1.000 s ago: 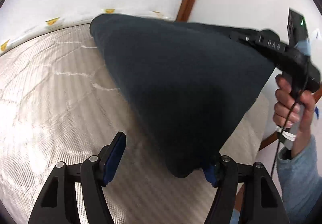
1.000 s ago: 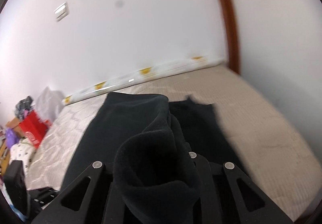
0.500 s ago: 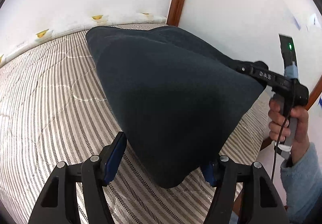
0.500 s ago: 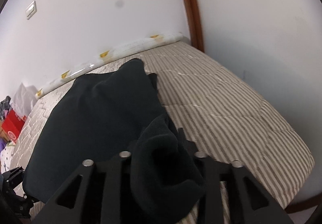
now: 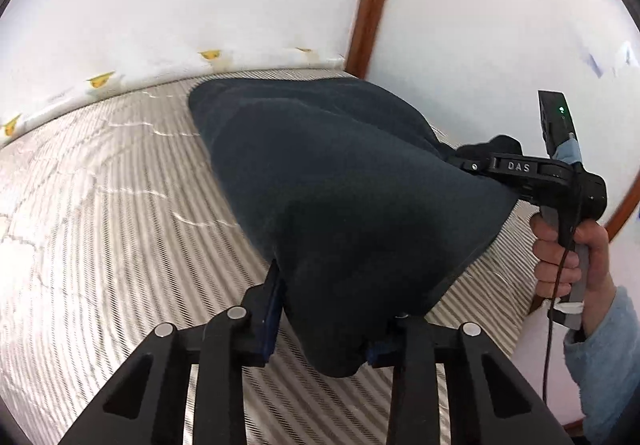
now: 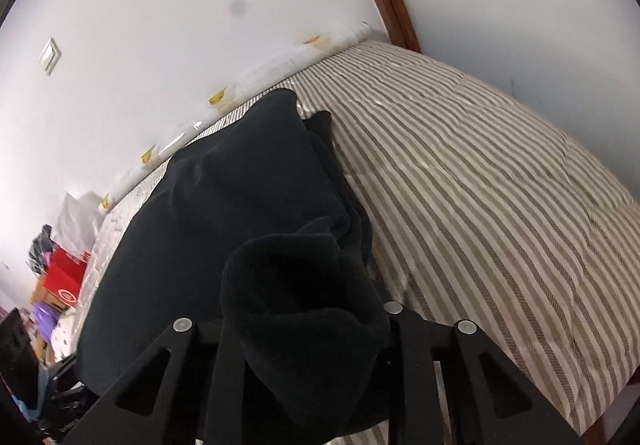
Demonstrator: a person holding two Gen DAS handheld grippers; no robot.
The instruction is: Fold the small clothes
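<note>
A dark navy fleece garment (image 5: 340, 185) is held up above the striped bed (image 5: 120, 205), stretched between both grippers. My left gripper (image 5: 324, 329) is shut on its near corner, with blue pads pressed on the cloth. My right gripper (image 5: 460, 161) is seen in the left wrist view at right, shut on the other corner, held by a hand. In the right wrist view the garment (image 6: 240, 213) bunches thickly between the right gripper's (image 6: 304, 329) fingers and hides the tips. The far end of the cloth rests on the bed.
The striped quilt (image 6: 480, 185) covers the bed up to white walls and a brown wooden post (image 5: 368, 1). A rolled white sheet with yellow marks (image 5: 100, 81) lies along the far edge. Clutter with a red box (image 6: 64, 281) stands left of the bed.
My left gripper has shut on the garment's near corner; its left finger was apart from the cloth before. The garment stays stretched between both grippers.
</note>
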